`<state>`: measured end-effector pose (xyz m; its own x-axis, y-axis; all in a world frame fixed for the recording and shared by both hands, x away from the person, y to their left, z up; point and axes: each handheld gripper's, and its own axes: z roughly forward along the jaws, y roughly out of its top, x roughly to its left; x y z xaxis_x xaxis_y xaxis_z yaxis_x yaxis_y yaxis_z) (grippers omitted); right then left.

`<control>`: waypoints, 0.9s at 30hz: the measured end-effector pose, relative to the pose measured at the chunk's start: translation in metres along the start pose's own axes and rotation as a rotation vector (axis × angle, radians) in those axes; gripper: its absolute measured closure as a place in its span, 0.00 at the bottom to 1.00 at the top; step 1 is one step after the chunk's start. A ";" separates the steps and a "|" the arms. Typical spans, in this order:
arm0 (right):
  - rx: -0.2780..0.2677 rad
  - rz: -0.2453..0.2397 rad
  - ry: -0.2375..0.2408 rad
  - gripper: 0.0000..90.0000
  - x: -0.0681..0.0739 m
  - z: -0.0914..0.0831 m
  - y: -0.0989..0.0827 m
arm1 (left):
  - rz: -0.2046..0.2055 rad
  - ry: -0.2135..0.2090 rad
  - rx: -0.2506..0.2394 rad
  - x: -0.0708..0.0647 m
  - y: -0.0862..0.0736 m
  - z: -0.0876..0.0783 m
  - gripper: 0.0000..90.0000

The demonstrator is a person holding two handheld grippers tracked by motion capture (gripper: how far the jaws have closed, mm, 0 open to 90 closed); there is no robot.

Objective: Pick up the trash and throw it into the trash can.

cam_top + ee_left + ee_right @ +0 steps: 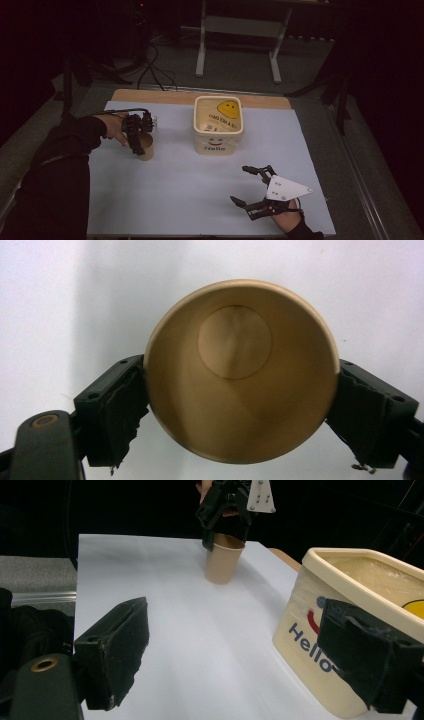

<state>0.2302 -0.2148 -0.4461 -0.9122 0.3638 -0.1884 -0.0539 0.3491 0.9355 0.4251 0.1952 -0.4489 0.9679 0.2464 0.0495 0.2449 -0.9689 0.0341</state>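
Gripping the paper cup (240,375) at its rim, the left hand-held gripper (138,131) has its two black jaws set on opposite sides of the cup, pads against the outer wall just below the lip. The cup stands upright and empty on the left part of the table (175,190), well apart from the cream tub (218,125) marked "Hello".

Handling notes, as judged from the pictures:
- Weight: very light; it tips easily.
- Wall: thin paper, soft; excess squeeze ovalises or creases it.
- Surface: matt, moderate grip.
- Best hold: just under the rolled rim, the stiffest band, with the pads diametrically opposed and the force kept low.

The right hand-held gripper (252,187) rests near the front edge of the table, jaws wide apart and holding nothing.
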 end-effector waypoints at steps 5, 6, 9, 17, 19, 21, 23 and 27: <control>0.000 -0.004 0.000 0.15 0.000 0.000 0.000 | 0.003 -0.009 0.000 0.001 0.000 0.000 0.21; 0.000 -0.005 0.000 0.15 0.000 0.000 0.000 | 0.009 -0.008 0.000 0.001 0.001 -0.001 0.22; -0.002 -0.004 -0.001 0.15 0.000 0.000 0.000 | 0.011 -0.003 0.005 0.001 0.001 -0.001 0.23; -0.003 -0.006 -0.002 0.15 0.000 -0.001 0.001 | 0.014 0.012 0.012 -0.001 0.003 -0.011 0.23; -0.003 -0.005 -0.003 0.15 0.000 -0.001 0.001 | 0.010 0.004 0.009 -0.002 0.004 -0.014 0.23; -0.003 -0.006 -0.005 0.15 0.001 -0.001 0.001 | 0.015 0.003 0.004 -0.002 0.004 -0.021 0.23; -0.003 -0.006 -0.004 0.15 0.001 -0.001 0.001 | 0.018 0.001 0.009 -0.004 0.005 -0.027 0.23; -0.004 -0.007 -0.005 0.15 0.000 -0.001 0.001 | 0.024 -0.003 -0.005 -0.007 0.008 -0.041 0.23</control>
<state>0.2294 -0.2150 -0.4448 -0.9097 0.3658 -0.1967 -0.0623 0.3480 0.9354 0.4181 0.1868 -0.4077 0.9736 0.2231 0.0475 0.2214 -0.9744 0.0382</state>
